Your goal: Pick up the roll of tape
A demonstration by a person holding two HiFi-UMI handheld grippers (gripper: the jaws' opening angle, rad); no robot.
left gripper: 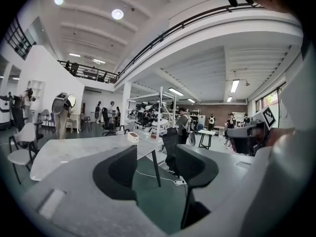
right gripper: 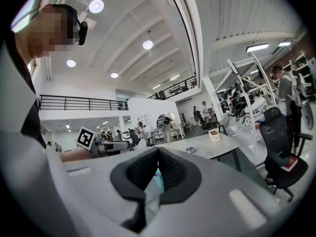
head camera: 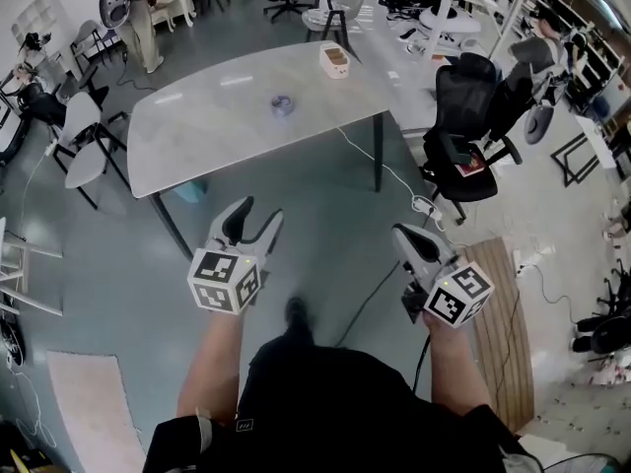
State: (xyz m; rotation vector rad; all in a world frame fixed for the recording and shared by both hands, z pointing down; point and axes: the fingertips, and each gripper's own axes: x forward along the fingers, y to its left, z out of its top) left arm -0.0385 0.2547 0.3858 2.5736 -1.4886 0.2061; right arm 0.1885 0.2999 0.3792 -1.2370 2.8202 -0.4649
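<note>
roll of tape (head camera: 283, 104) on pale table (head camera: 197, 136)

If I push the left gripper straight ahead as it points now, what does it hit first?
Probably the table, near its leg; nothing nearer shows ahead of the left gripper. Depth is unclear.

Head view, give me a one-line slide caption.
Person stands back from a pale grey table bearing a bluish roll of tape, left gripper open, right gripper shut, both empty.

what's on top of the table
On the table: a roll of tape near the middle, a small box at the far edge. The whole top shows, nothing covered.
</note>
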